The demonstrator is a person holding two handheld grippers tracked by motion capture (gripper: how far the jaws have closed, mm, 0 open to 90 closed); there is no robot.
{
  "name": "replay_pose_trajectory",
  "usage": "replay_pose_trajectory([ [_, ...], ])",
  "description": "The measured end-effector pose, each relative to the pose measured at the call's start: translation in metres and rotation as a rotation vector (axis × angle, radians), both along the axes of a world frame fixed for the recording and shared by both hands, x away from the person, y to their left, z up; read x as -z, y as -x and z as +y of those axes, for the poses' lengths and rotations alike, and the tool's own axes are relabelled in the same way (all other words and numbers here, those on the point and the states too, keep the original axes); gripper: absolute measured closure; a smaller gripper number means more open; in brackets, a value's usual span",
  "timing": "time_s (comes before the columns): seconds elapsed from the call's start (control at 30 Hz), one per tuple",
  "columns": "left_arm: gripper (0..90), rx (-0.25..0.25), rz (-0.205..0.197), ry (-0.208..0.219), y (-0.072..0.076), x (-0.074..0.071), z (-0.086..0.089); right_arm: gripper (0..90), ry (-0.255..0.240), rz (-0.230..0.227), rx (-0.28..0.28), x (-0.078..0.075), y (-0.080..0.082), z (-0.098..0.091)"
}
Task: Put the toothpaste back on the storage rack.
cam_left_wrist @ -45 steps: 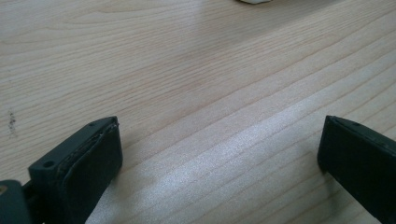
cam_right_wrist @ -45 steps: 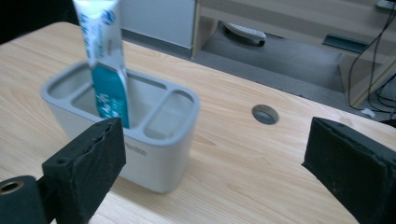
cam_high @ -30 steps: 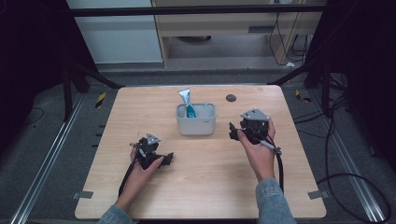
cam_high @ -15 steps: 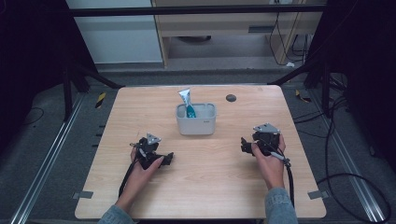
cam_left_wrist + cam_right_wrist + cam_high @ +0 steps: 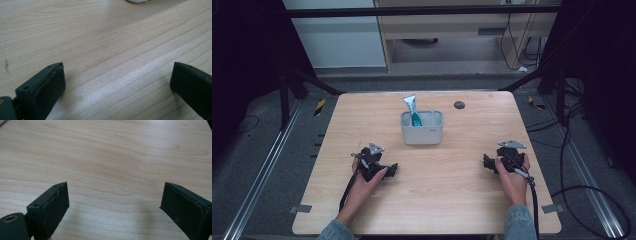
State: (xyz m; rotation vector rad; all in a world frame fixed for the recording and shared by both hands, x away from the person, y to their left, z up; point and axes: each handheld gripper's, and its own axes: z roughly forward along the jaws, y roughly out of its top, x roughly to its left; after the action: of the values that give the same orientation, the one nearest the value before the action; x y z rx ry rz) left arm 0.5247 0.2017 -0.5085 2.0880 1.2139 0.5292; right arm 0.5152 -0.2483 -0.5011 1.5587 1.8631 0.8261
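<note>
A white rectangular bin [image 5: 422, 128] stands on the wooden table [image 5: 427, 200] toward the back middle, with a white and teal tube [image 5: 411, 110] leaning upright in it. My left gripper [image 5: 388, 170] rests low on the table at the front left, open, nothing between its jaws. In the left gripper view my left gripper [image 5: 117, 82] shows bare wood between wide-apart jaws. My right gripper [image 5: 487, 162] lies at the front right, open and empty. In the right gripper view my right gripper [image 5: 113, 202] likewise has only wood between its jaws.
A small dark round disc [image 5: 459, 105] lies near the table's back edge, right of the bin. Cables trail from both grippers toward the front edge. Dark frame legs and floor cables surround the table.
My right gripper has pulled back from beside the bin, moving right and toward the front edge, and now rests low on the table. The left gripper has stayed put.
</note>
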Motion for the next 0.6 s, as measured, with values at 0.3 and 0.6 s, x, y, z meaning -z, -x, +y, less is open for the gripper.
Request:
replay_pose_trajectory([
  [0.3, 0.0, -0.001, 0.0, 0.0, 0.0, 0.0, -0.0002, 6.4, -0.018, 0.035, -0.001, 0.0101, -0.0054, -0.0009],
  [0.6, 0.0, -0.001, 0.0, -0.002, 0.0, -0.0001, -0.0003, 1.6, -0.028, 0.053, -0.026, 0.0109, -0.005, 0.0032],
])
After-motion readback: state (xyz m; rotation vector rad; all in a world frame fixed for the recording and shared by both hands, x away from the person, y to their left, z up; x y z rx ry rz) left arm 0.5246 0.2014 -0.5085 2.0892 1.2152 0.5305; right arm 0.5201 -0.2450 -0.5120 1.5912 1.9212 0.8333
